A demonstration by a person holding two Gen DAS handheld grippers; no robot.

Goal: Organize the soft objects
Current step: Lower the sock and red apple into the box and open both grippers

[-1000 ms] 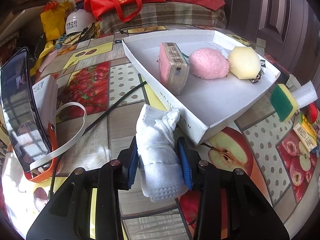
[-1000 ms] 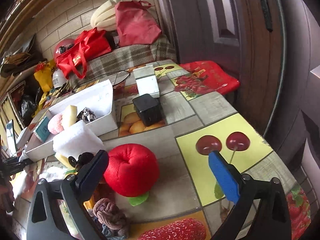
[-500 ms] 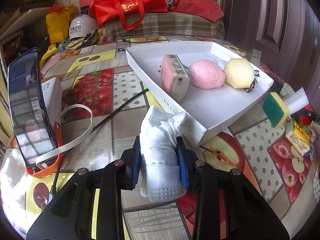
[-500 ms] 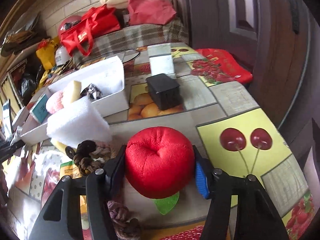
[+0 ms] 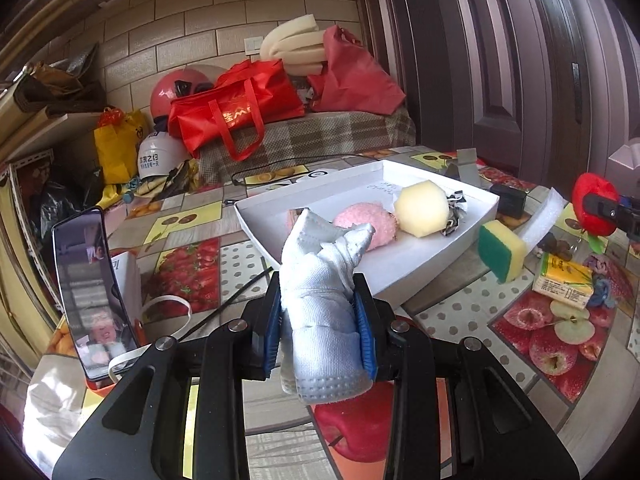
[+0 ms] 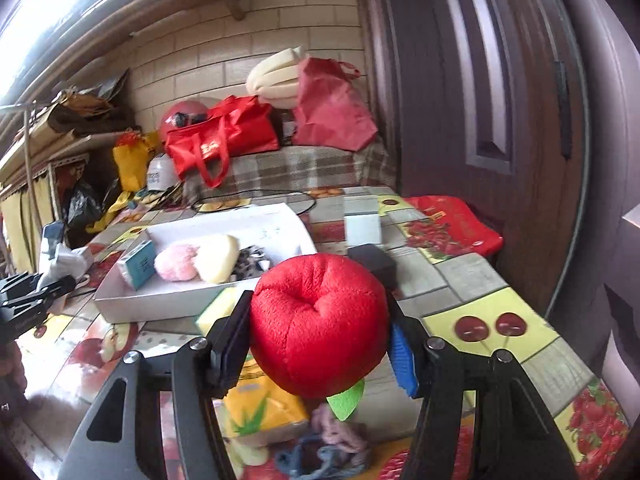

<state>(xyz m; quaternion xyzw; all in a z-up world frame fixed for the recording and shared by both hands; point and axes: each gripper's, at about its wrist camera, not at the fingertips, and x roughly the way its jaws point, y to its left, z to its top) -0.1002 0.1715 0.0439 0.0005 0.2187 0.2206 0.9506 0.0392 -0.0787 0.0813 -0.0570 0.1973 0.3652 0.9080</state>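
My left gripper [image 5: 320,330] is shut on a crumpled white face mask [image 5: 322,300] and holds it above the table, short of the white tray [image 5: 256,226]. The tray holds a pink fluffy ball [image 5: 362,220], a pale yellow sponge [image 5: 420,208] and a tissue pack [image 6: 138,266]. My right gripper [image 6: 320,338] is shut on a red plush apple [image 6: 318,320], lifted off the table; it also shows far right in the left wrist view [image 5: 592,208].
A green-yellow scouring sponge [image 5: 500,248], a white foam strip [image 5: 546,218], a yellow tissue pack [image 5: 564,284], knitted items [image 6: 332,444] and a black box [image 6: 374,262] lie right of the tray. A phone on a stand [image 5: 90,292] stands left.
My left gripper closed on the mask and lifted it. My right gripper closed on the plush apple and raised it off the table.
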